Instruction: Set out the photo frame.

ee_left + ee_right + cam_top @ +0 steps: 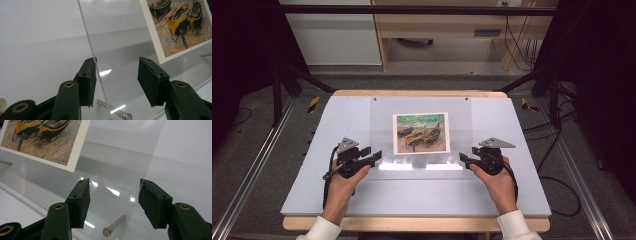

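A clear acrylic sheet [382,115] lies on the white board [412,192], with a boat painting print [421,132] at its middle. My left gripper [377,156] is open at the sheet's near left corner. In the left gripper view, the sheet's edge [86,32] runs between the jaws of that gripper [117,62], close to the left one, with a metal pin [115,111] below. My right gripper [463,158] is open at the near right corner. The right gripper [113,182] has its jaws on either side of the sheet [120,152] edge, above another pin [113,226].
The board rests on a wooden table [412,223]. Black frame posts [277,85] stand at both sides, with cables [557,150] on the floor to the right. A wooden shelf unit [442,30] stands behind the table.
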### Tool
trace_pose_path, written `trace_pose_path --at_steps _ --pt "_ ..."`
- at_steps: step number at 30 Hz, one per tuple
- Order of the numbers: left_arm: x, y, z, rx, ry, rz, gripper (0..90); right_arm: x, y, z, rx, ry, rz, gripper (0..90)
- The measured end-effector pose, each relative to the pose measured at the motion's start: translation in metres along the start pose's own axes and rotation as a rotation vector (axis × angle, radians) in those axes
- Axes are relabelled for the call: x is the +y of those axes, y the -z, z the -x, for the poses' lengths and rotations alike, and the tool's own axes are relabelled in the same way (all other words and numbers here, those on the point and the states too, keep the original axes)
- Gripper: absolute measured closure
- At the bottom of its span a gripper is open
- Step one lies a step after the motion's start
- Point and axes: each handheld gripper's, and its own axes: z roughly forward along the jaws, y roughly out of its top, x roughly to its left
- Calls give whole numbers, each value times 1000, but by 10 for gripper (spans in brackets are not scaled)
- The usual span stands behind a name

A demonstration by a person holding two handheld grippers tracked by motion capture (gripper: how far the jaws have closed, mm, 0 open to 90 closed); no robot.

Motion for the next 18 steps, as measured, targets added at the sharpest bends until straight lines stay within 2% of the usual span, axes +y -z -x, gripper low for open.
trace_pose_path --at_steps 18 --pt "-3 6 2 6 -5 -6 524 -3 6 -1 -4 3 -3 492"
